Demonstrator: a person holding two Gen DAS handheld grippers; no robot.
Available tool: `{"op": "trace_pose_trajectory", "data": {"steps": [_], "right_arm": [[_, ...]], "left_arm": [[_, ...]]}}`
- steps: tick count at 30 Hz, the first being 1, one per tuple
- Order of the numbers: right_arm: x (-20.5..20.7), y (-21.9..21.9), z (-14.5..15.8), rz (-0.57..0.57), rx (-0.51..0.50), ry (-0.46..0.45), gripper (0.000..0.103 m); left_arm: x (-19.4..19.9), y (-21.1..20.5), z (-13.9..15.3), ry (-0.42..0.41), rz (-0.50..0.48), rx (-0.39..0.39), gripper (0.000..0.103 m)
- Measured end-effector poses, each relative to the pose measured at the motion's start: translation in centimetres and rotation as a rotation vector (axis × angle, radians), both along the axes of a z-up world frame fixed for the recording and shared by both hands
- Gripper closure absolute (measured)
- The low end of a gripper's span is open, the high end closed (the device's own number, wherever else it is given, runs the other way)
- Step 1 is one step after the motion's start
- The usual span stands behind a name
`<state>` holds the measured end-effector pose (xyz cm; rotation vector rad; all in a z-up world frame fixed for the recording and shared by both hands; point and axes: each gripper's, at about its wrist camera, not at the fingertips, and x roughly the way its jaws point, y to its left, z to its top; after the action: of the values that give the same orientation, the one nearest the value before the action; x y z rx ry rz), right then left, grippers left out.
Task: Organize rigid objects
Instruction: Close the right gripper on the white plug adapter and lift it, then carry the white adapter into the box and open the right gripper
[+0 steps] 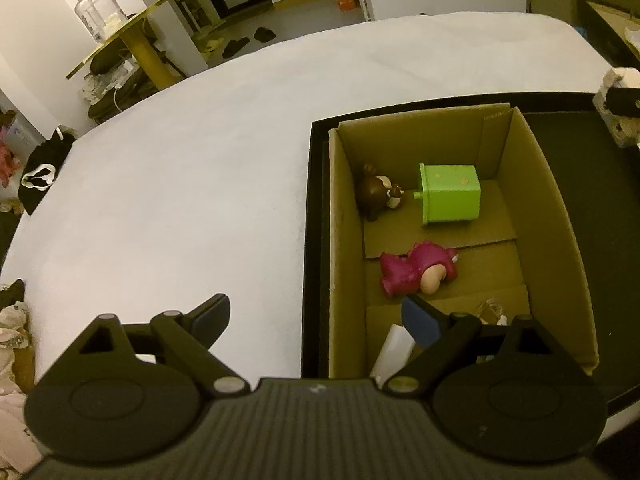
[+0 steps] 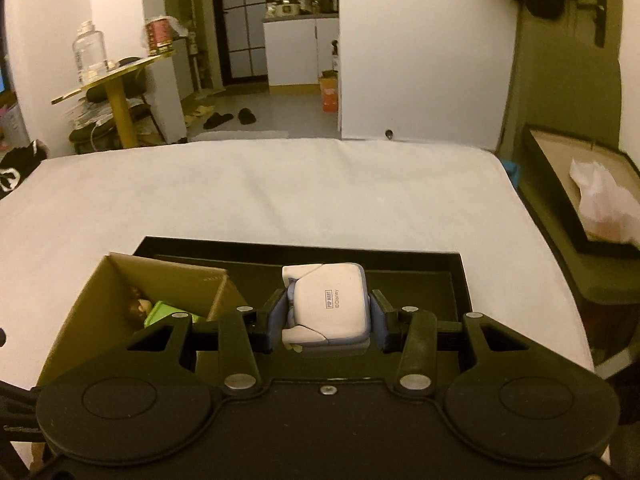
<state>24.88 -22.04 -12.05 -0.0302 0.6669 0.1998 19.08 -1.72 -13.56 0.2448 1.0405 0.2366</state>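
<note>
Closest to me, the right gripper (image 2: 327,322) is clamped on a white toy figure (image 2: 326,304), its blue-padded fingers (image 2: 277,320) pressed to the figure's two sides. The underside faces the camera, printed "POP MART" and "Disney". It hangs over the dark, bare half of the black tray (image 2: 448,280), which sits on the white bedsheet (image 2: 280,192).

The left gripper (image 1: 316,316) is spread wide and carries nothing; one finger is over the sheet, the other over the near end of the cardboard box (image 1: 344,240).

That box fills the left half of the tray. Inside, near to far: something white and something clear at the near end, partly hidden behind the left gripper, then a magenta bear figure (image 1: 412,270) on its side, then a green block toy (image 1: 450,194) tipped over, and a brown figure (image 1: 378,192) against the left wall.

What the next move turns on, I'd say: the box lies to the left of the held figure and slightly lower, its long axis running away from the person. Its right wall (image 2: 218,294) stands between the figure and the open interior, so the figure would need to cross leftward over that wall before release. The right hand has the piece; the left one is nearer the box.

Beyond the bed, a yellow side table (image 2: 116,76) holds a glass jar (image 2: 90,52).
</note>
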Motion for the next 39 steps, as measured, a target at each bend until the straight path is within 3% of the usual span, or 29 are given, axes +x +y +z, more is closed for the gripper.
{"op": "trace_pose_trajectory", "data": {"steps": [14, 17, 22, 27, 34, 39], "right_arm": [[-0.8, 4.4, 1.5, 0.161, -0.091, -0.048, 0.061], [-1.0, 5.7, 1.5, 0.213, -0.120, -0.047, 0.061], [-1.5, 7.8, 1.6, 0.297, -0.159, -0.037, 0.060], [-1.9, 9.3, 1.0, 0.348, -0.197, -0.001, 0.060], [-2.7, 10.7, 0.3, 0.404, -0.255, 0.035, 0.060], [-3.1, 11.4, -0.1, 0.433, -0.278, 0.059, 0.060]], "left_arm": [[-0.2, 1.1, -0.3, -0.017, -0.023, -0.089, 0.015], [-0.1, 1.4, -0.4, -0.012, -0.022, -0.110, 0.019], [0.1, 2.0, -0.8, 0.013, -0.012, -0.151, 0.038], [0.2, 2.6, -1.1, 0.033, -0.011, -0.211, 0.049], [0.4, 3.0, -1.7, 0.061, -0.008, -0.252, 0.085], [0.3, 3.2, -1.8, 0.052, -0.007, -0.259, 0.092]]}}
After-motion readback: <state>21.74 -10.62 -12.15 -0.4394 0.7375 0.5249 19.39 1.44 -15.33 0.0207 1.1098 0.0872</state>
